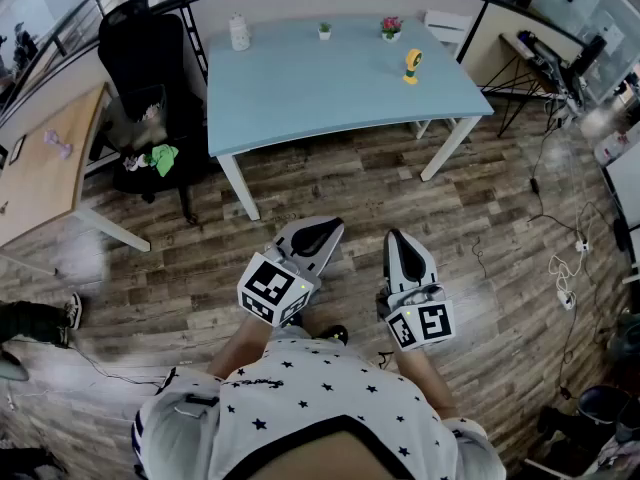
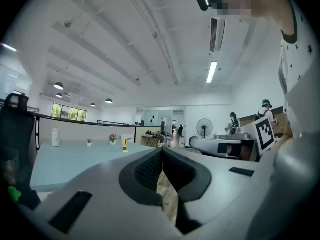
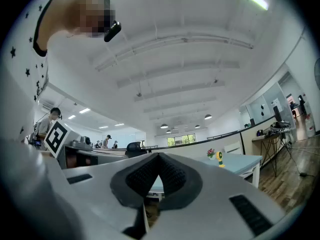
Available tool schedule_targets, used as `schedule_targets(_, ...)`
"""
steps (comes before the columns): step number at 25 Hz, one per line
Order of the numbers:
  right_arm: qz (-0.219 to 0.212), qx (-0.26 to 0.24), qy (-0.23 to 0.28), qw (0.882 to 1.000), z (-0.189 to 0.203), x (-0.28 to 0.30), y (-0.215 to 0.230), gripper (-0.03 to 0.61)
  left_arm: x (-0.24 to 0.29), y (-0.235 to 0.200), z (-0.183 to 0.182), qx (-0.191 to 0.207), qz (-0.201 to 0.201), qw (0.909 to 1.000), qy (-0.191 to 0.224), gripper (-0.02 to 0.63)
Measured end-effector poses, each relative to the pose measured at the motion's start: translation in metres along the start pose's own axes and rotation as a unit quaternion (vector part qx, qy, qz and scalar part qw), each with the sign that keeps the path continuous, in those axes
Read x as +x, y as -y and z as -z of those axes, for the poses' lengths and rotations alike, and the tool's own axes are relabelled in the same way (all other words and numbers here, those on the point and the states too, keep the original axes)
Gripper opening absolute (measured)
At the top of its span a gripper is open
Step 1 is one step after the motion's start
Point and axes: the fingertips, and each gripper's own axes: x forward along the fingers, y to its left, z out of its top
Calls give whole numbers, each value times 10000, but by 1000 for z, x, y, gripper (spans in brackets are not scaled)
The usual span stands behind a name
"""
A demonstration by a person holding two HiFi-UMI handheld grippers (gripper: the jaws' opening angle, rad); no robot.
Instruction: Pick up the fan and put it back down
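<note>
The fan (image 1: 411, 65) is a small yellow desk fan standing upright on the right part of the light blue table (image 1: 300, 98). The left gripper view shows the fan (image 2: 124, 144) far off, and so does the right gripper view, where the fan (image 3: 219, 157) is tiny. My left gripper (image 1: 322, 232) and right gripper (image 1: 397, 241) hang close to my body over the wooden floor, well short of the table. Both are shut with nothing between the jaws, their tips meeting.
On the table's far edge stand a white bottle (image 1: 239, 33), a tiny potted plant (image 1: 324, 30) and a pink flower pot (image 1: 391, 28). A black office chair (image 1: 142, 78) sits left of the table, a wooden desk (image 1: 45, 158) further left. Cables and a power strip (image 1: 567, 293) lie at right.
</note>
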Motion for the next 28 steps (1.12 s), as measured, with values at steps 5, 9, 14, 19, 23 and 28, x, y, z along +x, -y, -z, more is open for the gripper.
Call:
schedule_targets(5,3,36,8,10000,1,-4,3,-8,0,2,1,-32,-32,10000,-18,28)
schedule_targets(9,-68,82,-51,9999,3,-2,2,-8,-1,2,1,-44,-79,10000,-26,28)
schedule_targets(14,-93,132,-45,9999,2,-6,10,-8,6,9,2,-35,-55,10000,-40,28)
schedule_targets(19,-18,156,-36,9999,3,-18,24,-8,21,21,5,0,13,9999,-110,28)
schedule_targets(23,70,182,-42,9998,4,-29,42,-8,37,32,5,20,89,9999,-121,28)
schedule_targets(28,160,207,-1,9997,-2,-47,62,5,58,53,4,63,183,9998,-109,28)
